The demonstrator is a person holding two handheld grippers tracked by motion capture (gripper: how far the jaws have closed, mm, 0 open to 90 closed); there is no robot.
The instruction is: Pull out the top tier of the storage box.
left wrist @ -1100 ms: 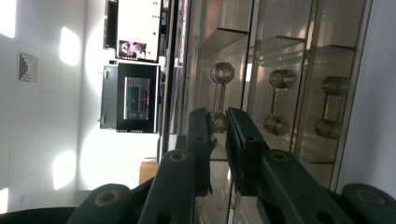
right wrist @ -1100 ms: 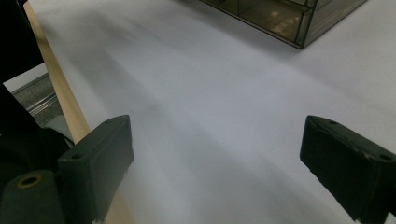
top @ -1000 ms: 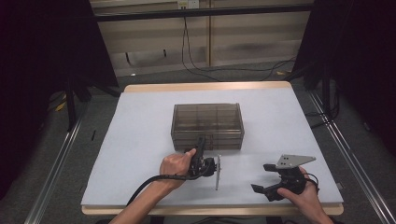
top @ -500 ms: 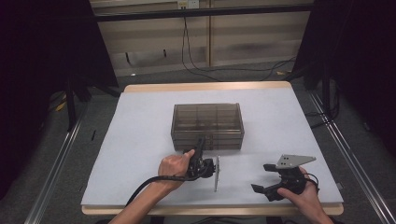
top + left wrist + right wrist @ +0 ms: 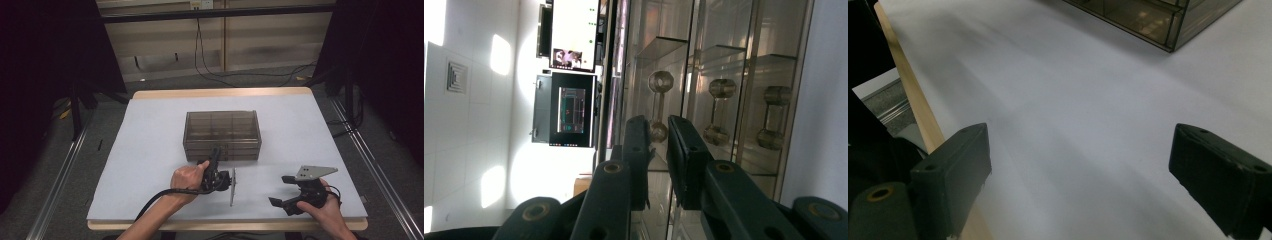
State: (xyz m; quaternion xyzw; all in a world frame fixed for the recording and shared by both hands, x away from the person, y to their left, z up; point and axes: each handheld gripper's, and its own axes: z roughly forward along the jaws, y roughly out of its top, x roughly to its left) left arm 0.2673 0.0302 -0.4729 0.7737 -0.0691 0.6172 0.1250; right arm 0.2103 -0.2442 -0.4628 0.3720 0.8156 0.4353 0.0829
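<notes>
A smoky see-through drawer box (image 5: 222, 131) stands in the middle of the white table. My left gripper (image 5: 216, 151) reaches up to the box's front face. In the left gripper view its jaws are nearly together around the end of a clear dumbbell-shaped drawer handle (image 5: 659, 85), and my left gripper (image 5: 659, 136) pinches that handle's near end. The jaws have just been opening very slightly, with the handle still between them. My right gripper (image 5: 280, 190) rests at the front right of the table, apart from the box. In its own view my right gripper (image 5: 1078, 160) stands wide open over bare table.
Two more clear handles (image 5: 720, 107) (image 5: 775, 116) sit on the neighbouring drawers. The table's wooden front edge (image 5: 908, 85) runs close beside the right gripper. A corner of the box (image 5: 1168, 25) lies ahead of it. Cables hang at the back (image 5: 210, 55).
</notes>
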